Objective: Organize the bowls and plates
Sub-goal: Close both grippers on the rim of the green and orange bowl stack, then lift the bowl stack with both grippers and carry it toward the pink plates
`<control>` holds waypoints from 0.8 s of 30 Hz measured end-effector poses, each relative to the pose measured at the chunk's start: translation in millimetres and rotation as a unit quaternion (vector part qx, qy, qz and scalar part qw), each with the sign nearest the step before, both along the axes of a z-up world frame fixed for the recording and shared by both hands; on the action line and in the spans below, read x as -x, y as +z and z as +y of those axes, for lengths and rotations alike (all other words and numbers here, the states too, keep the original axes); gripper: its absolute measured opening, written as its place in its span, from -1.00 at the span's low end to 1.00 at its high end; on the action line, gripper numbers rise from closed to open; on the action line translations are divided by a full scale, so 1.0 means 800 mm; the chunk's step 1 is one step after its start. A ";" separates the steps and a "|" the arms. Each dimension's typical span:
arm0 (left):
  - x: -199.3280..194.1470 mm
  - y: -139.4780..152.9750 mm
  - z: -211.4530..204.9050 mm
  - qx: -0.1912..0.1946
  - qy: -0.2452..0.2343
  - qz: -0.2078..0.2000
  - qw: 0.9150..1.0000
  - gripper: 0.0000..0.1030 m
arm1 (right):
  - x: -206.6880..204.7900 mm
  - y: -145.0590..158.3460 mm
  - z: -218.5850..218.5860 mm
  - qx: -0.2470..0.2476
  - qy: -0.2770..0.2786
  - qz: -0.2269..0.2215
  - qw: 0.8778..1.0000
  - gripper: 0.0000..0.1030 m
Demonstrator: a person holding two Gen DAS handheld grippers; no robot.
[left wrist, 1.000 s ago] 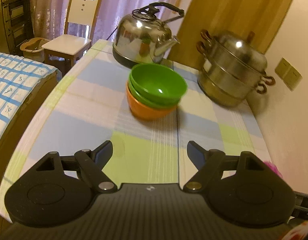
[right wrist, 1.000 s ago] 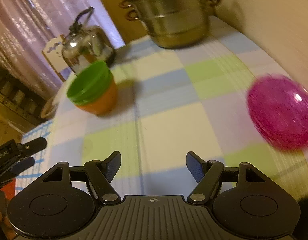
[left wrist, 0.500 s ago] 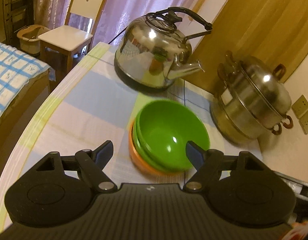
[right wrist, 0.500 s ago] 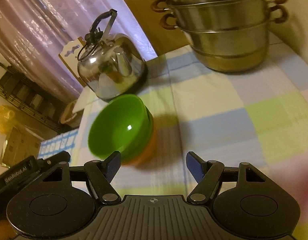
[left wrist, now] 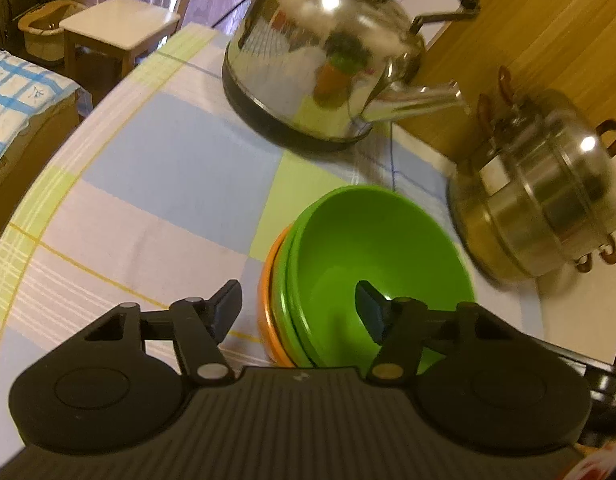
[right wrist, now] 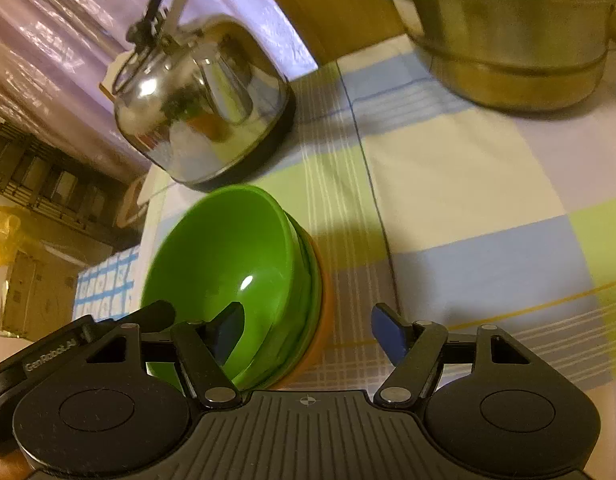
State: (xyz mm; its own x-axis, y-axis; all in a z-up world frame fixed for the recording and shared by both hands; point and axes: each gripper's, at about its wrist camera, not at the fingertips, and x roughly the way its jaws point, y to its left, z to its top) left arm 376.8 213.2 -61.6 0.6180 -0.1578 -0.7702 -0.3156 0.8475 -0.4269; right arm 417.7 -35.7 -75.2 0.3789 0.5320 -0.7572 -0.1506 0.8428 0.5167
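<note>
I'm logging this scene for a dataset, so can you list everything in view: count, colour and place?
green bowls: at least two, green, nested on top of the stack, mid-table
orange bowl: one, orange, bottom of that stack
kettle: one, shiny steel with black handle, behind the bowls
steamer pot: one, steel, tiered with brown handles, by the wall
tablecloth: one, blue, green and white check, covering the table
chair: one, white, beyond the table's far edge
left gripper: one, black, jaws open astride the bowls' rim
right gripper: one, black, jaws open astride the opposite rim
</note>
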 end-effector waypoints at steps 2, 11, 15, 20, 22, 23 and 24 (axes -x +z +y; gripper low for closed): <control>-0.005 -0.009 0.002 0.004 -0.001 0.008 1.000 0.01 | -0.003 -0.006 0.005 0.002 0.005 0.005 1.000 0.31; -0.015 -0.025 0.002 0.010 -0.010 0.018 1.000 -0.34 | -0.016 -0.025 0.012 -0.002 -0.001 0.028 1.000 -0.09; -0.016 -0.024 -0.001 -0.003 -0.013 0.020 1.000 -0.46 | -0.019 -0.031 0.012 -0.014 -0.005 0.040 0.999 -0.26; -0.013 -0.022 -0.005 -0.014 -0.016 0.025 0.999 -0.49 | -0.017 -0.030 0.015 -0.009 -0.009 0.040 0.999 -0.36; -0.011 -0.019 -0.010 -0.023 -0.022 0.028 0.999 -0.49 | -0.015 -0.029 0.016 -0.003 -0.008 0.040 0.999 -0.38; -0.008 -0.018 -0.012 -0.025 -0.024 0.030 0.999 -0.49 | -0.013 -0.028 0.015 0.000 -0.007 0.040 0.999 -0.39; -0.006 -0.018 -0.013 -0.024 -0.025 0.031 0.999 -0.48 | -0.010 -0.028 0.014 0.002 -0.008 0.040 0.999 -0.40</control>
State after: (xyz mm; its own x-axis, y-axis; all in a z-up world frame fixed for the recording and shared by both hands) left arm 381.3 202.7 -76.1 0.5608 -0.1492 -0.8144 -0.2969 0.8820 -0.3660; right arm 425.8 -24.3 -97.4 0.3251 0.5240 -0.7872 -0.0957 0.8464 0.5239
